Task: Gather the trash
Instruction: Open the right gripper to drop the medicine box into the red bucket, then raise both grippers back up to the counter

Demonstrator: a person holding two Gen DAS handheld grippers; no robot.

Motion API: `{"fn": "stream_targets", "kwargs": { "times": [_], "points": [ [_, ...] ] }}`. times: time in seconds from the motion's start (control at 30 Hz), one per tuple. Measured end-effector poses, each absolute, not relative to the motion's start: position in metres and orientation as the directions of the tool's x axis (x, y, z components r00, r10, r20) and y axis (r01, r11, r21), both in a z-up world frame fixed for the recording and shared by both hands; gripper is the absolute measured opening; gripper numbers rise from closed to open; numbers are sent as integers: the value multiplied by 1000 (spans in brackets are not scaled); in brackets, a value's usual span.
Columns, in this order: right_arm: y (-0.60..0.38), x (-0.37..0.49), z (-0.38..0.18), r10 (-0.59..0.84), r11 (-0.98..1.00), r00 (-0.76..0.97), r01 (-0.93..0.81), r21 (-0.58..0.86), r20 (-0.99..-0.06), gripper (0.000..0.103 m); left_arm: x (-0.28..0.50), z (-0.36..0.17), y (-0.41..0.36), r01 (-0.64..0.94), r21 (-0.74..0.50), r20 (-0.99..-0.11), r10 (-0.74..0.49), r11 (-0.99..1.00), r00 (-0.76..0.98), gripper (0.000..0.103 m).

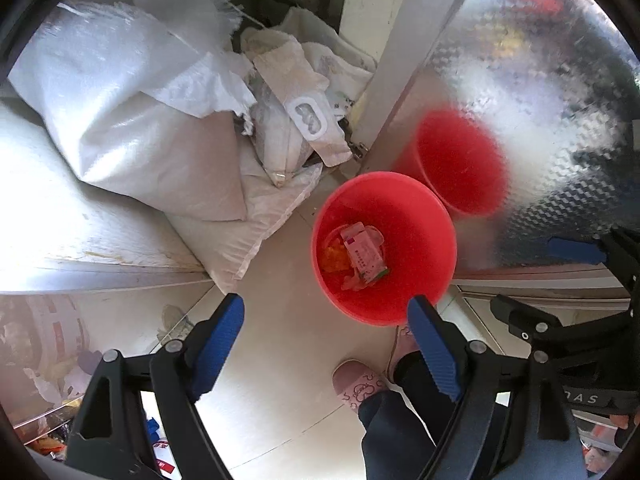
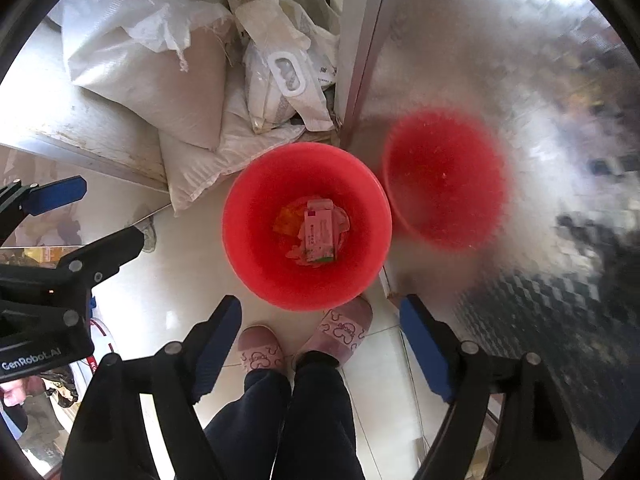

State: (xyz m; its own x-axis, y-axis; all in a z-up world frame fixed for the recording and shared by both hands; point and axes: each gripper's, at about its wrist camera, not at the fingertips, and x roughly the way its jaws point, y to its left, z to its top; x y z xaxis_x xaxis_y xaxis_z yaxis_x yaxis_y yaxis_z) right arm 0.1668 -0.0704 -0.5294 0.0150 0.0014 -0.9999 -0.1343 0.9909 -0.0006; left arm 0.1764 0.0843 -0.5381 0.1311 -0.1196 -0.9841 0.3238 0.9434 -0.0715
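Note:
A red bucket (image 1: 420,216) stands on the pale floor and shows in the right wrist view (image 2: 248,216) too. Inside lie a pink and white carton (image 1: 364,250), also in the right wrist view (image 2: 318,232), an orange wrapper (image 1: 334,258) and crumpled clear film. My left gripper (image 1: 328,344) is open and empty, held above the floor just near of the bucket. My right gripper (image 2: 320,344) is open and empty above the bucket's near rim. Each gripper shows at the edge of the other's view.
White woven sacks (image 1: 120,112) and a wet-wipes pack (image 1: 308,116) are piled against a metal counter at left. A shiny metal door (image 2: 500,60) at right reflects the bucket. The person's pink slippers (image 2: 344,328) stand close to the bucket.

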Motion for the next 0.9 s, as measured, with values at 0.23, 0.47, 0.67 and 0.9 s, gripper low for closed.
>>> {"fn": "stream_targets", "kwargs": {
  "times": [0.23,0.47,0.67,0.9],
  "points": [
    [-65,157,-485,9,991,67,-135,0,-998,80,164,-484,93,334,-60,-979,-122,941,166,82],
    [-53,145,-427,45,988,108,-153,28,-993,80,145,-423,108,319,-82,-974,-144,944,176,83],
    [-45,137,-358,45,987,184,-160,16,-982,80,128,-349,114,325,-89,-964,-163,942,209,83],
    [-42,127,-278,59,984,270,-177,11,-961,80,122,-271,118,312,-99,-933,-197,945,302,83]
  ]
}}
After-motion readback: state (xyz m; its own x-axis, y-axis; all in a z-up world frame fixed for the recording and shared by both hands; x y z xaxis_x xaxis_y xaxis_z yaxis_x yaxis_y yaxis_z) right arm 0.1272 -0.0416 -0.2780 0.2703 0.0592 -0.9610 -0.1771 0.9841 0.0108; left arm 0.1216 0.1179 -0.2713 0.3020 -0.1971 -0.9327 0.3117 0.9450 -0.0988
